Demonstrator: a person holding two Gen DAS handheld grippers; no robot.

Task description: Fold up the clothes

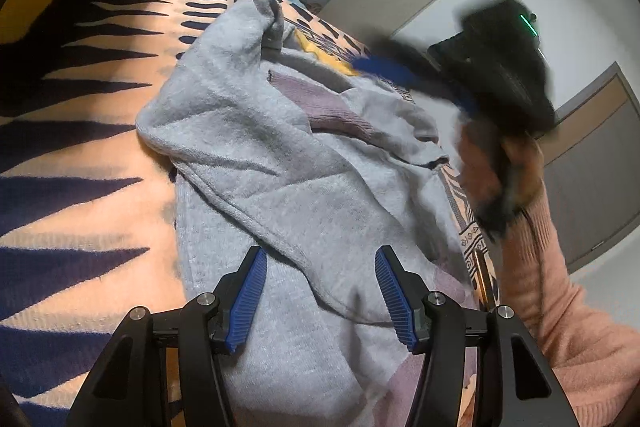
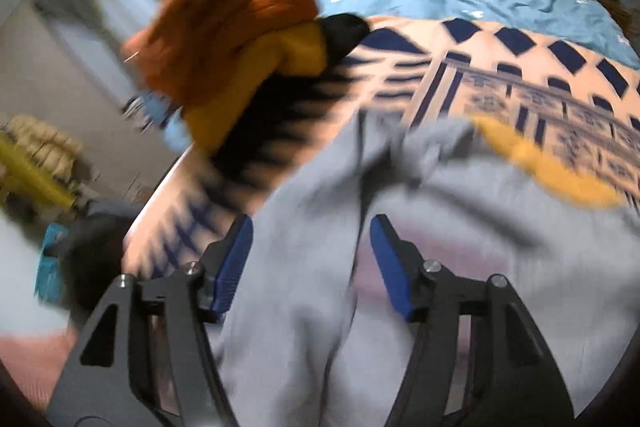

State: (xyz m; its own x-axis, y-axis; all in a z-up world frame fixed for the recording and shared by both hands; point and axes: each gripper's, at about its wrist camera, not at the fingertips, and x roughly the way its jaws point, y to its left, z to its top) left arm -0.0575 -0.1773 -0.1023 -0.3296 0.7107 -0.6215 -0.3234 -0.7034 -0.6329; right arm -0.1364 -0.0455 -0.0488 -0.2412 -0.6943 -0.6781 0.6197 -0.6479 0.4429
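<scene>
left wrist view: my left gripper (image 1: 320, 293) hangs spread and empty over the grey sweatshirt (image 1: 256, 155), rumpled on the patterned blanket (image 1: 80, 163). my right gripper (image 2: 311, 263), at 2 o'clock, also gapes. i'd pinch a hem edge, not the bunched middle.

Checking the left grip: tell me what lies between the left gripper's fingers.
Only the grey sweatshirt, lying under the open left gripper, ungrasped; left wrist view.
</scene>
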